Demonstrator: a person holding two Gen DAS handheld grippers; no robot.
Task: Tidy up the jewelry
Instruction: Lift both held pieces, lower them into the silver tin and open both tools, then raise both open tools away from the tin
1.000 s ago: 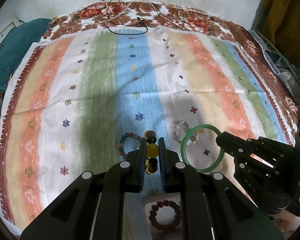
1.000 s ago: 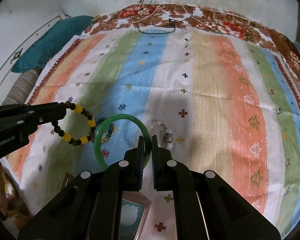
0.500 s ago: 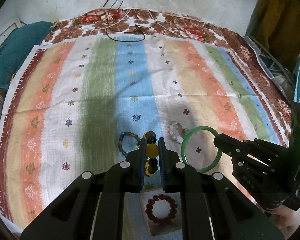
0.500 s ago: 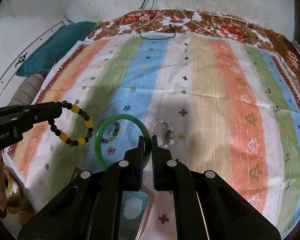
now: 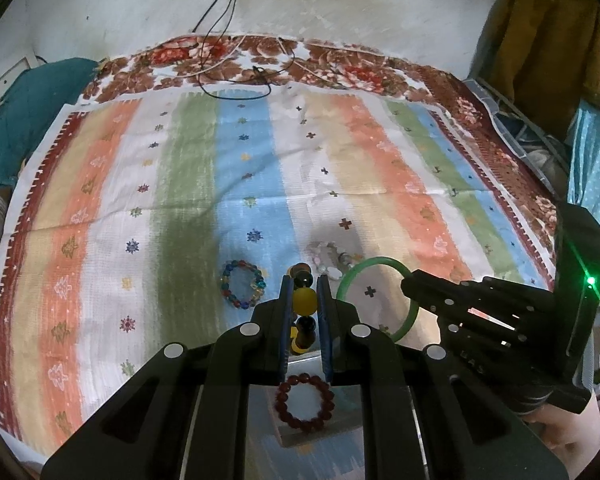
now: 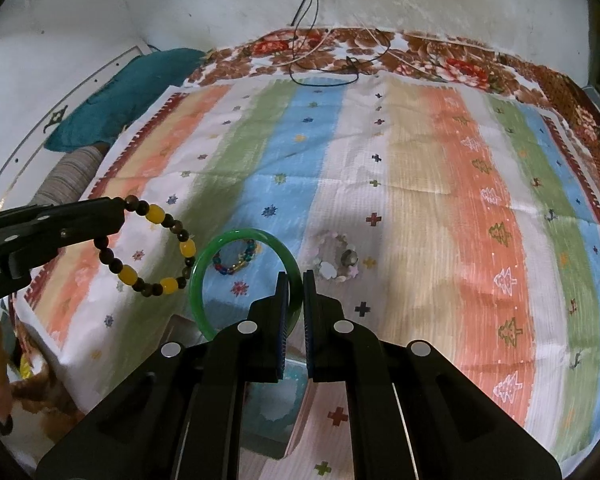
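My left gripper (image 5: 304, 300) is shut on a brown and yellow bead bracelet (image 5: 303, 300), held above the striped cloth; it also shows in the right wrist view (image 6: 148, 252). My right gripper (image 6: 296, 292) is shut on a green bangle (image 6: 236, 280), seen also in the left wrist view (image 5: 376, 300). A multicoloured bead bracelet (image 5: 243, 283) and a pale pink bracelet (image 5: 330, 258) lie on the cloth. A dark red bead bracelet (image 5: 305, 402) lies in an open box (image 5: 340, 428) below my left gripper.
The striped cloth (image 5: 180, 200) covers a bed with a floral border. Cables (image 5: 236, 84) lie at the far edge by the wall. A teal pillow (image 6: 128, 92) sits at the left. A teal-lined box (image 6: 268, 412) sits under my right gripper.
Both grippers have risen and pulled back a little with their bracelets. The red bracelet's box shows more fully below the left gripper.
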